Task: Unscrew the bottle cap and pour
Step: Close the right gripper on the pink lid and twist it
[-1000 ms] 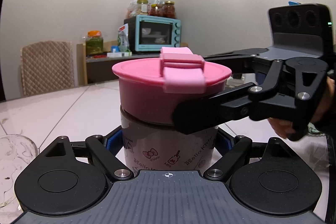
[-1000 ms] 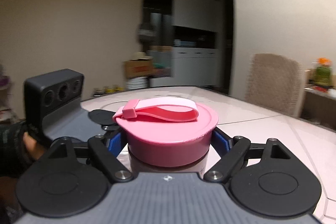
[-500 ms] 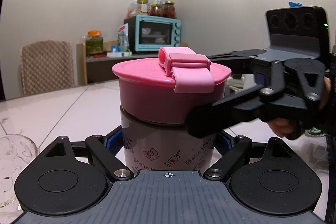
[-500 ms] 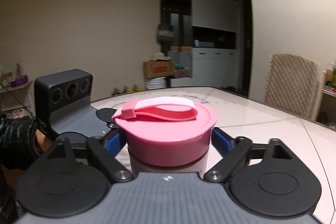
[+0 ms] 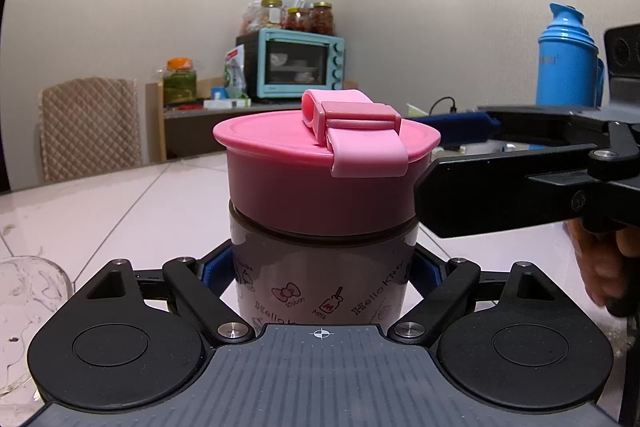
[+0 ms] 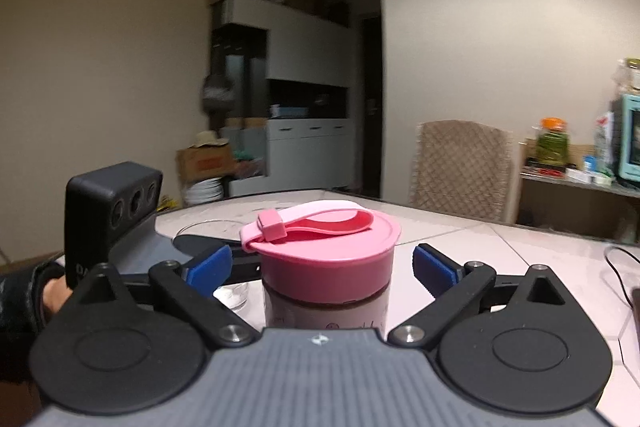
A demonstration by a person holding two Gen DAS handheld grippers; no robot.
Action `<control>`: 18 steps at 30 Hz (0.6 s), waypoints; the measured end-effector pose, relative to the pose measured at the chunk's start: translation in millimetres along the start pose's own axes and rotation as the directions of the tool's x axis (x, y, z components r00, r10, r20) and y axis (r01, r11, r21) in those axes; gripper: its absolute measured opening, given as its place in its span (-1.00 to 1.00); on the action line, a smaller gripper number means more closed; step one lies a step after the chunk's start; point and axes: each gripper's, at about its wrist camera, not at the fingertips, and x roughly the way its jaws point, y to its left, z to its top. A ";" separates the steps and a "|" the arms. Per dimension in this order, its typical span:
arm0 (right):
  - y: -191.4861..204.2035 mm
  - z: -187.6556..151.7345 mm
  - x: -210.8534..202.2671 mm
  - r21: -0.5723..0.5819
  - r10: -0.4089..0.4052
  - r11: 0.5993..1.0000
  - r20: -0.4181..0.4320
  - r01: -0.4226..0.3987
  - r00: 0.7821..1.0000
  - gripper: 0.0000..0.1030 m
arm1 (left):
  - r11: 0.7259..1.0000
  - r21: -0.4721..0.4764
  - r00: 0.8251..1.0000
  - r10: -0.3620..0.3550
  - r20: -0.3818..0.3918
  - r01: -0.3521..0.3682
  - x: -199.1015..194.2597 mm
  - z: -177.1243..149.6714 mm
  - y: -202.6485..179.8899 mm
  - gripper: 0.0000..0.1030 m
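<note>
Your left tool is pinching the bottle around its translucent printed body, just below the pink cap — the blue pads press against both sides of it. The bottle stands upright on the pale tiled table, cap on, with its pink carry strap folded across the top. Your right tool is spread wide: its blue fingertips sit at cap height on either side of the cap, each with a clear gap, touching nothing. In the left wrist view that same right tool reaches in from the right, with one black finger just beside the cap's edge (whether it grazes the cap there, you cannot tell). A clear glass sits on the table at the lower left of the left view, near the bottle; in the right wrist view the glass shows just behind the left tool's arm. Beyond the table stand a woven chair, a teal toaster oven and a blue thermos.
</note>
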 end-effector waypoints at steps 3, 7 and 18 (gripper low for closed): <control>-1.3 -5.6 4.9 0.030 -0.009 1.000 0.003 0.009 1.000 0.92 | 1.000 0.000 1.000 0.000 0.000 0.000 0.3 0.6 0.1 0.75; -0.5 -9.5 14.7 0.037 -0.033 0.999 -0.001 0.033 0.999 0.92 | 1.000 0.000 1.000 0.000 0.000 0.000 -0.3 0.9 -0.6 0.75; 7.8 -9.0 27.4 0.010 -0.124 0.992 -0.017 0.124 0.992 0.92 | 1.000 0.001 1.000 0.000 0.000 0.000 -0.3 0.4 -0.1 0.75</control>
